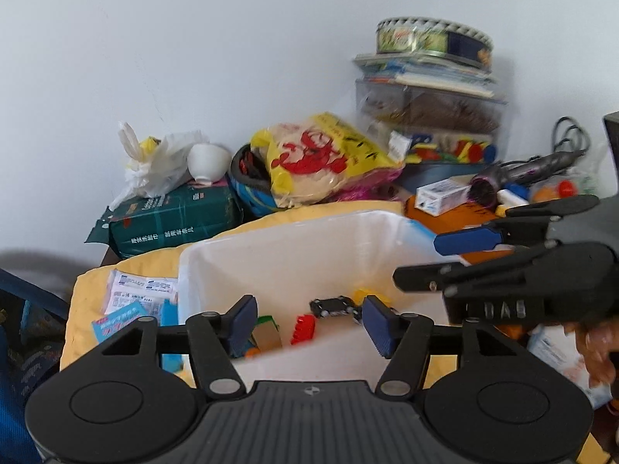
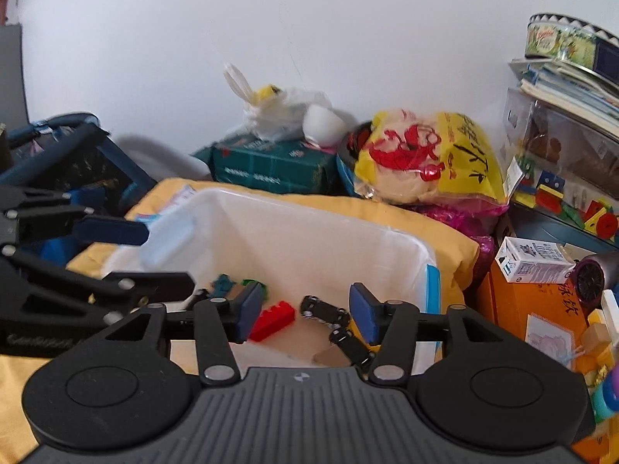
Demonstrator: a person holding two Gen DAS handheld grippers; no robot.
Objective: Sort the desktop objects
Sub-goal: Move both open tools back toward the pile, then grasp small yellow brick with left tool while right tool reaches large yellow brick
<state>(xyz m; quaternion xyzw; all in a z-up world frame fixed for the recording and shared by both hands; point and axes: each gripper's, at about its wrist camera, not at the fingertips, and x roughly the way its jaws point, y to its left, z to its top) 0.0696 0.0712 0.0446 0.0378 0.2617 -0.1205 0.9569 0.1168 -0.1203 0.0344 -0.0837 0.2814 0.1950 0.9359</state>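
A white plastic bin (image 1: 294, 239) (image 2: 309, 232) sits on a yellow cloth and holds a red brick (image 1: 303, 326) (image 2: 272, 319), a black toy car (image 1: 334, 306) (image 2: 323, 309) and other small toys. My left gripper (image 1: 309, 323) is open and empty above the bin's near side. My right gripper (image 2: 305, 311) is open and empty over the bin too. Each gripper shows from the side in the other's view: the right one (image 1: 445, 259) at right, the left one (image 2: 166, 259) at left.
Behind the bin lie a green tissue pack (image 1: 174, 220), a white bowl (image 1: 207, 162), a yellow printed bag (image 1: 321, 158) and stacked boxes with a round tin (image 1: 433, 38). An orange box (image 2: 534, 301) with a small white carton (image 2: 534, 261) stands right. Paper sachets (image 1: 139, 294) lie left.
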